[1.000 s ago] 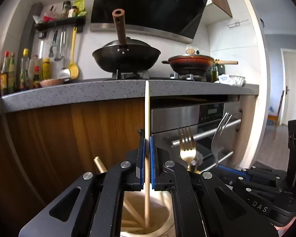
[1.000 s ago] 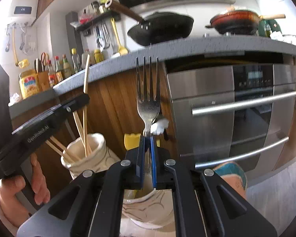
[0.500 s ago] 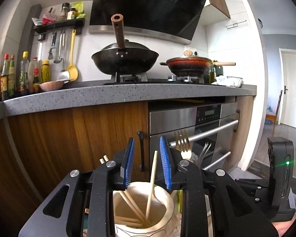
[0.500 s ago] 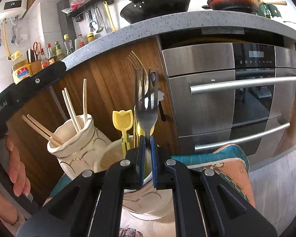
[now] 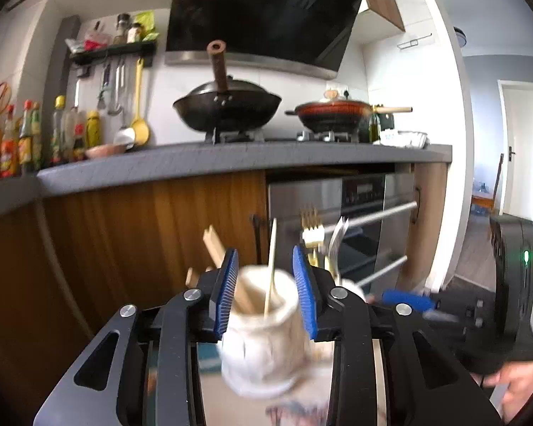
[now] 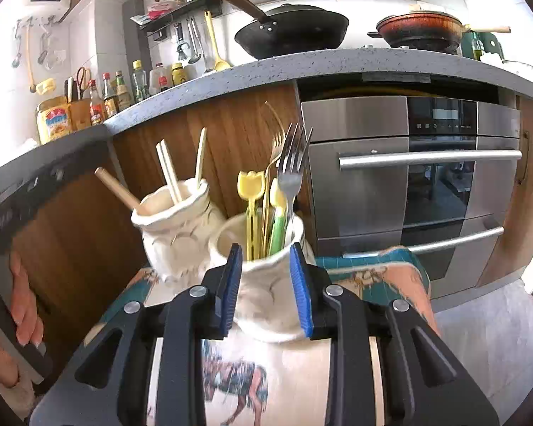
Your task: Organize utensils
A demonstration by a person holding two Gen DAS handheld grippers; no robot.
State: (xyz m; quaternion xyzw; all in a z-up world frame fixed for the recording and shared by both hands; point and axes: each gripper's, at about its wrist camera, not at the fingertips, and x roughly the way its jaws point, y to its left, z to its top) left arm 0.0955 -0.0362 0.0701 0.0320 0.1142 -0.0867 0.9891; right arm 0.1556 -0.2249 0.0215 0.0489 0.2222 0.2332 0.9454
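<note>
Two cream ceramic jars stand side by side on a patterned cloth (image 6: 383,277) before the oven (image 6: 426,177): the chopstick jar (image 6: 174,227) holds wooden chopsticks (image 6: 170,174), the cutlery jar (image 6: 266,284) holds a steel fork (image 6: 291,163) and yellow utensils (image 6: 250,191). Left gripper (image 5: 264,293) and right gripper (image 6: 266,287) both gape wide, holding nothing

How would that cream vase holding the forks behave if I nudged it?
The cream vase looks ceramic, so probably rigid, fairly heavy and breakable. Tall forks standing above its rim may make it top-heavy. On the patterned cloth it might tip rather than slide.
</note>
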